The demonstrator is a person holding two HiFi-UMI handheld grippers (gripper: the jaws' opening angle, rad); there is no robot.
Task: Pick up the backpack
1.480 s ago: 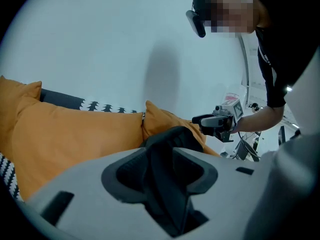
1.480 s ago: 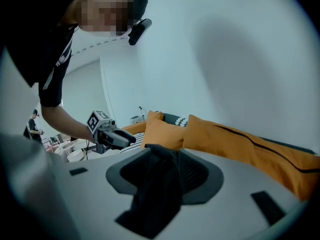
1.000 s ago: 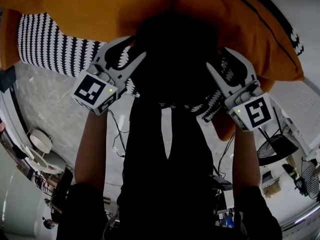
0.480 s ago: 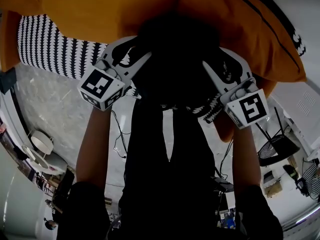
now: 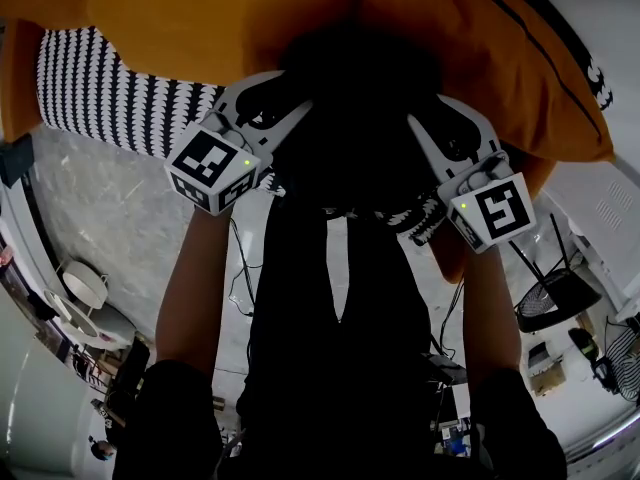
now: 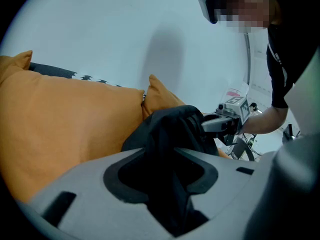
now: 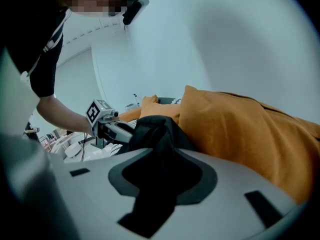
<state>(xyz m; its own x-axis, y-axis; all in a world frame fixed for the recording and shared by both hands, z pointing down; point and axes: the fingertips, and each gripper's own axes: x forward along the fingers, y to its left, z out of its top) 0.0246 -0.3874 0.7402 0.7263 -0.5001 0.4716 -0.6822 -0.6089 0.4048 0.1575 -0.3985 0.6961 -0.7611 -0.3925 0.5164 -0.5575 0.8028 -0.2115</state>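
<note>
A black backpack (image 5: 345, 108) sits on an orange-cushioned sofa, straight ahead of me in the head view. My left gripper (image 5: 285, 103) reaches into its left side and my right gripper (image 5: 425, 118) into its right side. In the left gripper view, black backpack fabric (image 6: 172, 124) fills the gap of the left gripper (image 6: 165, 154), which is shut on it. The right gripper (image 7: 162, 154) has just been closing, with backpack fabric (image 7: 155, 129) bunched between its jaws. Both sets of fingertips are buried in the fabric.
Two big orange cushions (image 5: 200, 18) (image 5: 500, 58) lean behind the backpack. A black-and-white patterned cover (image 5: 90, 88) lies on the seat at the left. Below are a marbled floor with cables (image 5: 235, 268) and a black fan (image 5: 550, 298) at the right.
Both grippers have shifted inward against the backpack's sides. The right gripper's jaws have narrowed onto the black fabric.
</note>
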